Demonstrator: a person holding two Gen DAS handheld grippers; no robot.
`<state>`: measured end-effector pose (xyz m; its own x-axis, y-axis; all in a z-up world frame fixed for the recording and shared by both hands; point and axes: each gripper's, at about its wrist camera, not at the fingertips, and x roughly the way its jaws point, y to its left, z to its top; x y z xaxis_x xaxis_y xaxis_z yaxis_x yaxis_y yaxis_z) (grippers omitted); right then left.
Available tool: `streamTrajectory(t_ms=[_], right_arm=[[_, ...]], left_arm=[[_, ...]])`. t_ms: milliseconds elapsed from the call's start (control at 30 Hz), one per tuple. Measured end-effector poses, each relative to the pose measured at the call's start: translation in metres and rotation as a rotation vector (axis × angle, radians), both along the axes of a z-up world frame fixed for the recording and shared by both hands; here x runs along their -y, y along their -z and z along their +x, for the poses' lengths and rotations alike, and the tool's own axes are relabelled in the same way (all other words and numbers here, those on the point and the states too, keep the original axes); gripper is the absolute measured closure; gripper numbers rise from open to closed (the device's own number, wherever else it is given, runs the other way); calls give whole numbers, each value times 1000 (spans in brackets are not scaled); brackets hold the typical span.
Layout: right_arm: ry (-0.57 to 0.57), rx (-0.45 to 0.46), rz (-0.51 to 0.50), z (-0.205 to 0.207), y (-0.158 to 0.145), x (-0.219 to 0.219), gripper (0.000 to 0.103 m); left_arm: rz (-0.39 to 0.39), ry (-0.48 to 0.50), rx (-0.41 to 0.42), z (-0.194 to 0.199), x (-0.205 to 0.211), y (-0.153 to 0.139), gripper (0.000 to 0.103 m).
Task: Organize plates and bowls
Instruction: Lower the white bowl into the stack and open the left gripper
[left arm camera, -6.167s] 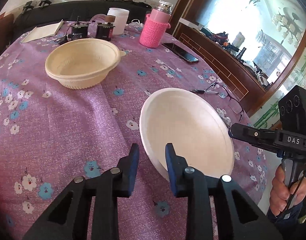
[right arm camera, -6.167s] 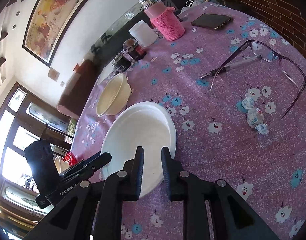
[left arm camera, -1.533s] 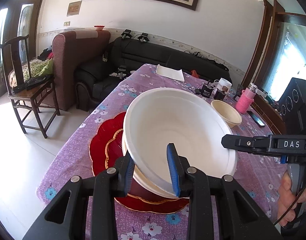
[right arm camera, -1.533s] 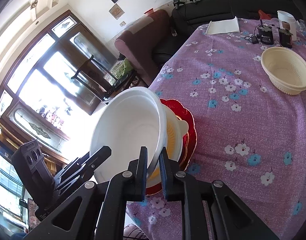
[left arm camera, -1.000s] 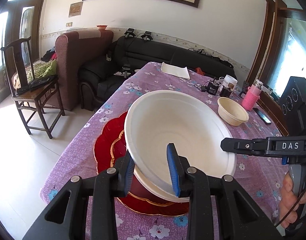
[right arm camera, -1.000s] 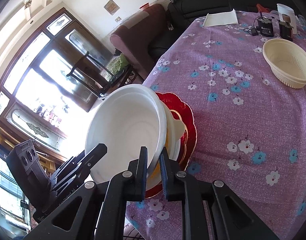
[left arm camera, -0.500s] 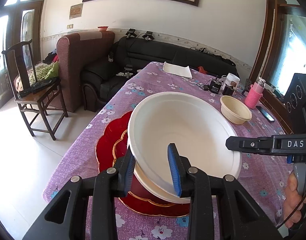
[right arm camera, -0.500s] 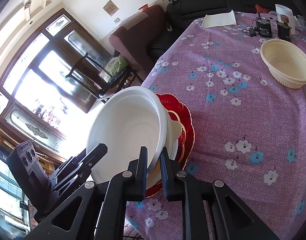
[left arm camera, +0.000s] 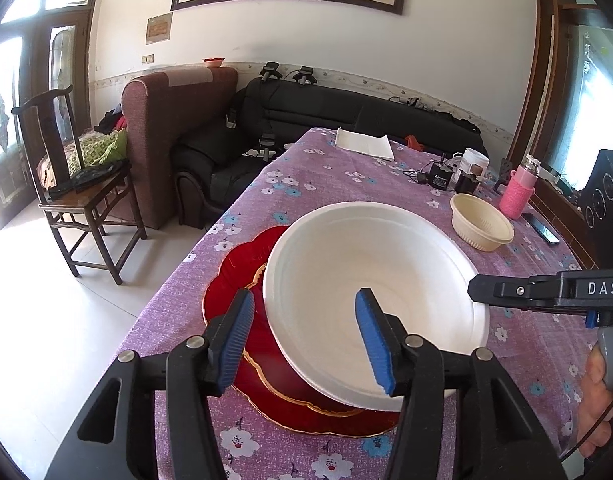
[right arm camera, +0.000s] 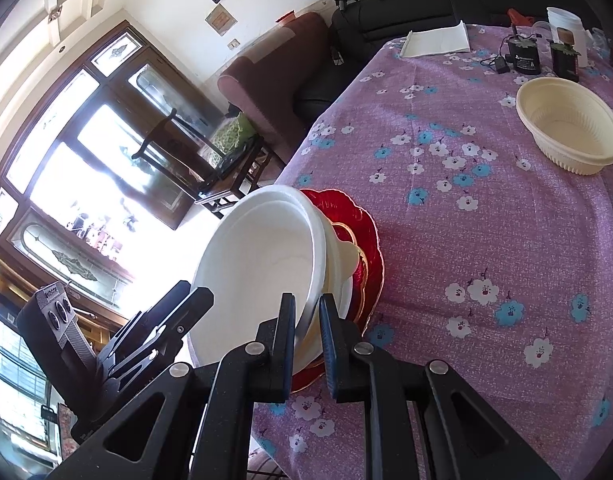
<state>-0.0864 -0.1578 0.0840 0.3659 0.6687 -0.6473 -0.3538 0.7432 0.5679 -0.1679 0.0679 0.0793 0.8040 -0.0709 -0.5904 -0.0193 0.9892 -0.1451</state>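
A large white bowl [left arm camera: 370,280] sits tilted on a stack: a cream bowl [right arm camera: 344,258] inside red gold-rimmed plates [left arm camera: 242,280], at the near table corner. My left gripper [left arm camera: 306,332] is open; its jaws straddle the white bowl's near rim without pinching it. My right gripper [right arm camera: 308,332] is shut on the white bowl's rim [right arm camera: 306,320]. The right gripper also shows in the left wrist view [left arm camera: 482,292] at the bowl's right edge. A second cream bowl [left arm camera: 481,227] stands farther back on the table; it also shows in the right wrist view [right arm camera: 568,136].
The purple flowered tablecloth [left arm camera: 330,172] covers the table. At the far end stand a pink bottle [left arm camera: 516,194], a white cup [left arm camera: 474,162], small black devices [left arm camera: 442,180], a phone [left arm camera: 542,234] and a white paper [left arm camera: 364,144]. A wooden chair [left arm camera: 78,188] and sofas stand to the left.
My left gripper has opened and let go of the white bowl's rim. The bowl has come down onto the stack on the red plates. My right gripper still holds the rim.
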Motion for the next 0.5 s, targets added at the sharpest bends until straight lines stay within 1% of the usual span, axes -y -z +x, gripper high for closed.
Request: streamTrajectory(t_ms=[67,133,300,367,500], right_arm=[[6,0,4,0,0,2,88],[12,0,10,0,-1,6,87],[38,9,21,-2,-4,16,87],[49,10,26,-4,-5,22,87],[76,4,40,-4,-3,35,88]], left_arm=[[2,-4,2,0,0,-1,44],[2,-9,5,-1,0,-2,40],[3,-15,11,-2,-1,-5,37],[5,-17,17,-3,0,-7,33],[16,-16,28,-5,5,-13,32]])
